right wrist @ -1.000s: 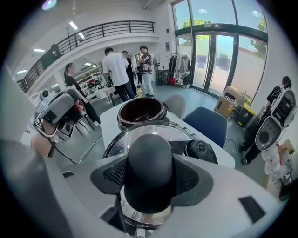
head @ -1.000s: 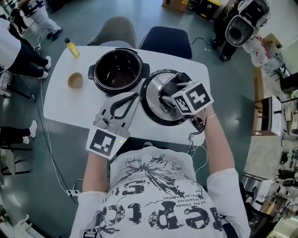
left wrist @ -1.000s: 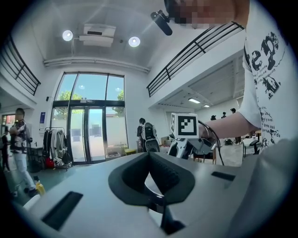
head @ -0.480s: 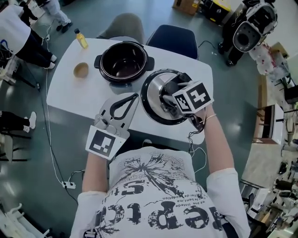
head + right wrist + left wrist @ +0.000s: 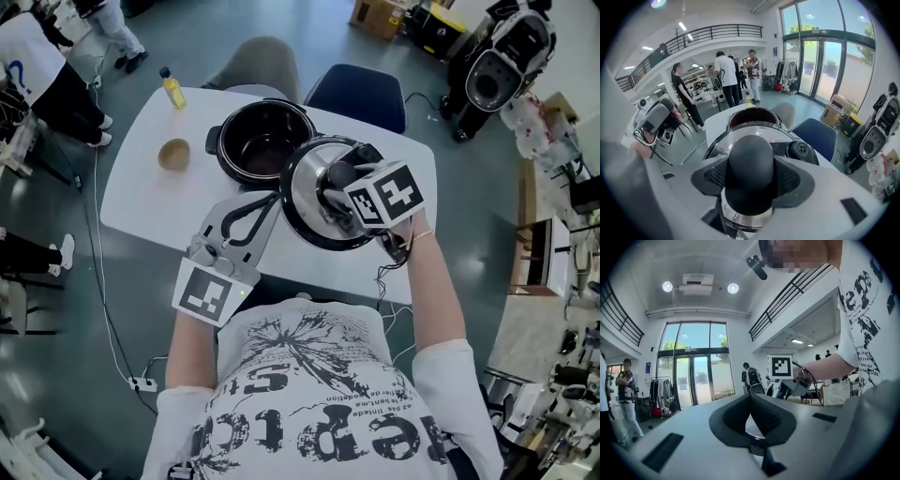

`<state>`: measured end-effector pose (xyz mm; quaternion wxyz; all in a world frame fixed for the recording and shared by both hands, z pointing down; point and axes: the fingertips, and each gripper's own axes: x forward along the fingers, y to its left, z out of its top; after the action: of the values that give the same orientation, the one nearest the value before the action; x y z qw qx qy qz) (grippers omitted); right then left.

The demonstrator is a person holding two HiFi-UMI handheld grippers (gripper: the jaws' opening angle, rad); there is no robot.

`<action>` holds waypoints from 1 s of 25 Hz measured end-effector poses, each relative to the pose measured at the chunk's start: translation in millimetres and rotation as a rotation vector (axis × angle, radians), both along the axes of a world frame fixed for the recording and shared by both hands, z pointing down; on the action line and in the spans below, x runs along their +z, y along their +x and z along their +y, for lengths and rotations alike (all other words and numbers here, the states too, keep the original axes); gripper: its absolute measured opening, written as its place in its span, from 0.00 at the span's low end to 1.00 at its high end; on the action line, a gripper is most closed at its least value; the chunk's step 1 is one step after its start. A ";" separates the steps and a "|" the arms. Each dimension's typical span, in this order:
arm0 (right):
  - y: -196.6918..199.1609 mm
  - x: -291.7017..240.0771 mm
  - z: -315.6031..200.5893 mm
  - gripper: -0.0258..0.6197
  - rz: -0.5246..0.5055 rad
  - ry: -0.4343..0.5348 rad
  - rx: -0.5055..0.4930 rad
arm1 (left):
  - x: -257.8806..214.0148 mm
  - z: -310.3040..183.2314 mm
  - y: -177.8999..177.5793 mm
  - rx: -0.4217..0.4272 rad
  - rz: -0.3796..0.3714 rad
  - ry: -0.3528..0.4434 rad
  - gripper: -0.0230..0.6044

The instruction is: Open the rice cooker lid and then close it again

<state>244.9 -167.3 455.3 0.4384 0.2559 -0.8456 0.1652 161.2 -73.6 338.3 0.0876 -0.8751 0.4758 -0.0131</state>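
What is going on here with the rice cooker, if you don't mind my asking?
A person is working with a handheld gripper in each hand. The right gripper is shut on the black knob of the lid, holding it beside the open rice cooker, its edge overlapping the cooker's rim in the head view. The left gripper is shut on nothing, over the white table.

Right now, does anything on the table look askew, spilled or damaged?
Nothing spilled or damaged. The lid, held by its knob in the right gripper, is off-centre: it covers only the pot's right edge, leaving the pot mostly open.
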 end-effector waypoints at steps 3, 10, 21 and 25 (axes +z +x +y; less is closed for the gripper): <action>-33.7 -10.8 -15.2 0.49 -0.002 0.007 -0.002 | -10.2 -16.1 -29.8 0.012 0.012 0.007 0.06; -103.3 -23.9 -49.8 0.49 0.003 -0.001 -0.011 | -22.9 -60.1 -99.7 0.030 0.005 0.018 0.06; -184.7 -18.1 -112.7 0.49 0.057 -0.019 0.029 | -14.1 -115.8 -190.2 0.091 -0.104 0.017 0.06; -204.0 -6.3 -126.7 0.49 0.075 -0.029 0.055 | -6.2 -131.8 -215.0 0.116 -0.129 0.004 0.06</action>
<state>40.9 -294.1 449.1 0.4690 0.2787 -0.8185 0.1800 -53.8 -205.4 332.1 0.1207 -0.8982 0.4178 -0.0634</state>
